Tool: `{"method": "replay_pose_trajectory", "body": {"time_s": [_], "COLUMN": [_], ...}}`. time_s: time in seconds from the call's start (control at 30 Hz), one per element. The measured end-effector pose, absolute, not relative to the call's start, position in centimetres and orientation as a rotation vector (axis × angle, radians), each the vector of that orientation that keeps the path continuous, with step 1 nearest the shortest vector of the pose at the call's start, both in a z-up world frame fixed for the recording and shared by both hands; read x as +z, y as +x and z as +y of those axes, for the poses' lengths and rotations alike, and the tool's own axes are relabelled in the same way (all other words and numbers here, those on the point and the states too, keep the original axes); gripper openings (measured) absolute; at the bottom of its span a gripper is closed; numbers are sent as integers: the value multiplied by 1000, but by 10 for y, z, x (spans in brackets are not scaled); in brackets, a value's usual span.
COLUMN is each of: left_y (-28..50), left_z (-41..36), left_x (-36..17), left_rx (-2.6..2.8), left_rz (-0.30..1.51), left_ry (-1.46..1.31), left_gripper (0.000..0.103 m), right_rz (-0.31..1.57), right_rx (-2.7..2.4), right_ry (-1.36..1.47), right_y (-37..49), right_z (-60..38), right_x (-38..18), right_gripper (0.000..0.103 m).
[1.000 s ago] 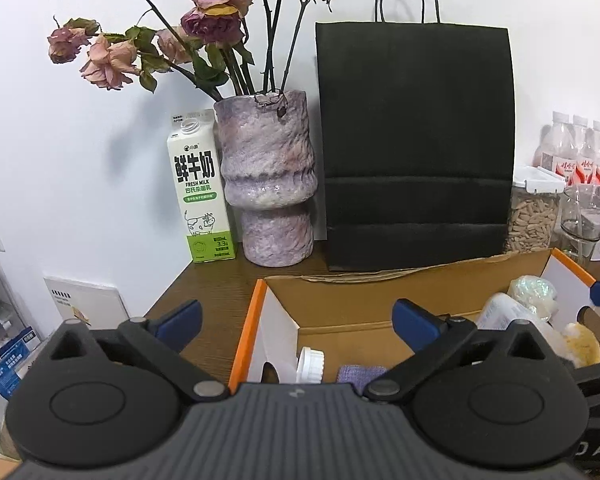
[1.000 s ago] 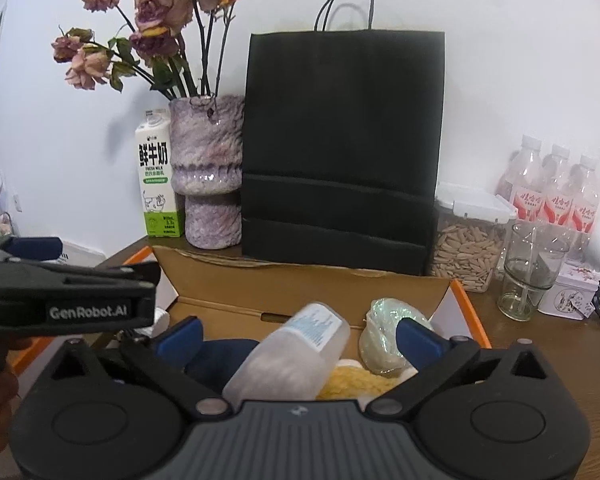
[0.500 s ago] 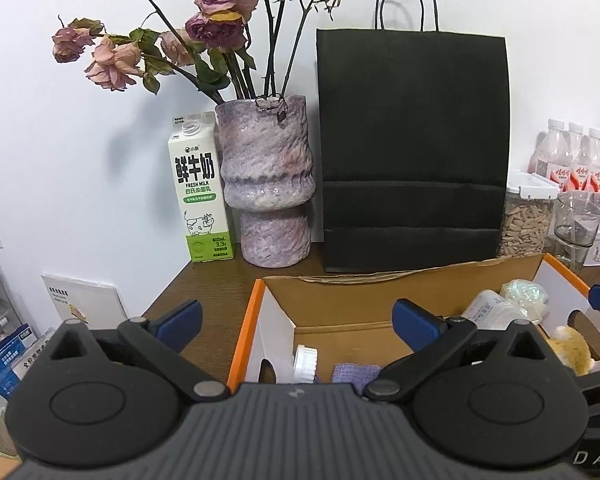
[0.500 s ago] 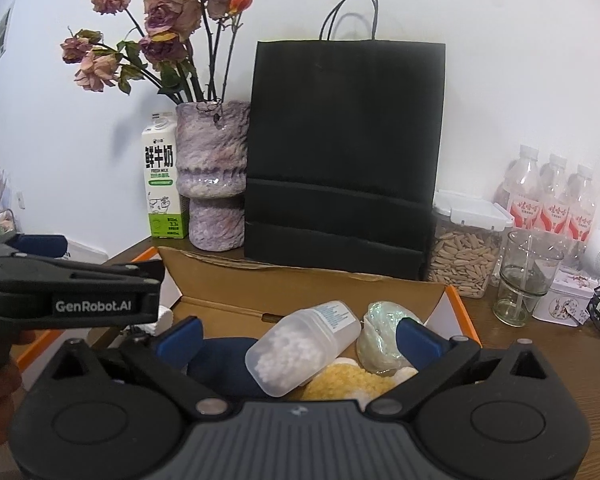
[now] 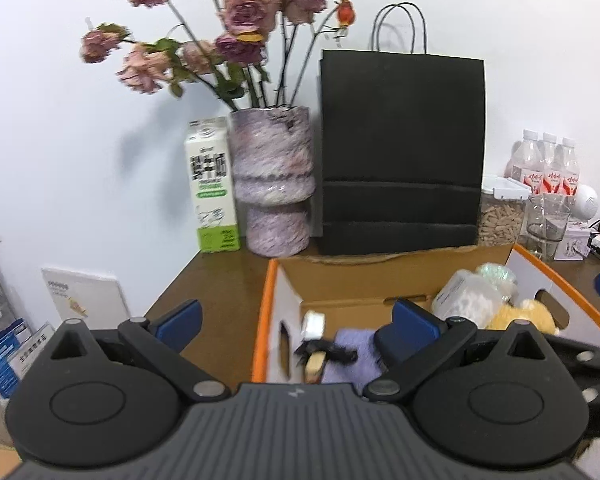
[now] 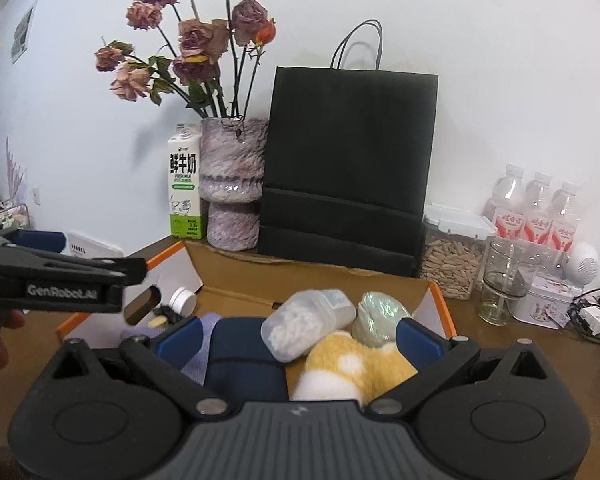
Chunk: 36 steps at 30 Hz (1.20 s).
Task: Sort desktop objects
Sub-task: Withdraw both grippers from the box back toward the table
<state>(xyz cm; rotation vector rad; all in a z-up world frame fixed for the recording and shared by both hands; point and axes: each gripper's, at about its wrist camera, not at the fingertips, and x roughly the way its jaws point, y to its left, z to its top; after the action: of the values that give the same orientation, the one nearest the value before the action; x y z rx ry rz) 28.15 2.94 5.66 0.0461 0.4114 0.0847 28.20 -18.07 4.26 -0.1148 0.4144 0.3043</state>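
Observation:
An open cardboard box with orange edges stands on the brown table. In it lie a clear bottle of white pellets, a yellow plush toy, a shiny pouch, a dark blue item, a purple cloth, a white-capped jar and a small black clip. My right gripper is open above the blue item and the bottle, holding nothing. My left gripper is open over the box's left wall, also holding nothing.
Behind the box stand a milk carton, a purple vase of dried roses and a black paper bag. To the right are a seed jar, a glass, three bottles, a tin and cables.
The clear bottle has left the space between my right gripper's fingers and now lies further off in the box. Both grippers have drawn up and back; more of the box's inside shows.

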Motion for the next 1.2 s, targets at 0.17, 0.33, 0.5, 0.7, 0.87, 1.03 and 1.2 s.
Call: {"method": "replay_pose_trajectory", "body": {"time_s": [0.17, 0.33, 0.5, 0.7, 0.87, 1.03, 1.2], "left_y": [254, 231, 213, 192, 179, 174, 178], "left_z": [43, 48, 44, 35, 31, 24, 14], "left_x": [53, 41, 26, 11, 2, -4, -7], "left_rx": [75, 65, 30, 2, -14, -21, -22], "left_rz": [443, 496, 557, 611, 641, 659, 670], "left_ry": [56, 73, 53, 32, 23, 8, 14], "left_gripper": [103, 103, 103, 103, 103, 103, 103], "right_rz": [422, 458, 521, 580, 609, 634, 646], "right_rx": [289, 274, 263, 245, 233, 212, 206], "right_ry": [-121, -151, -148, -134, -138, -125, -108], "right_y": [256, 233, 212, 190, 178, 177, 187], "right_z": [-192, -204, -214, -224, -230, -237, -242], "right_x": [41, 32, 17, 0, -12, -23, -29], "right_gripper": [103, 103, 103, 103, 103, 102, 96]}}
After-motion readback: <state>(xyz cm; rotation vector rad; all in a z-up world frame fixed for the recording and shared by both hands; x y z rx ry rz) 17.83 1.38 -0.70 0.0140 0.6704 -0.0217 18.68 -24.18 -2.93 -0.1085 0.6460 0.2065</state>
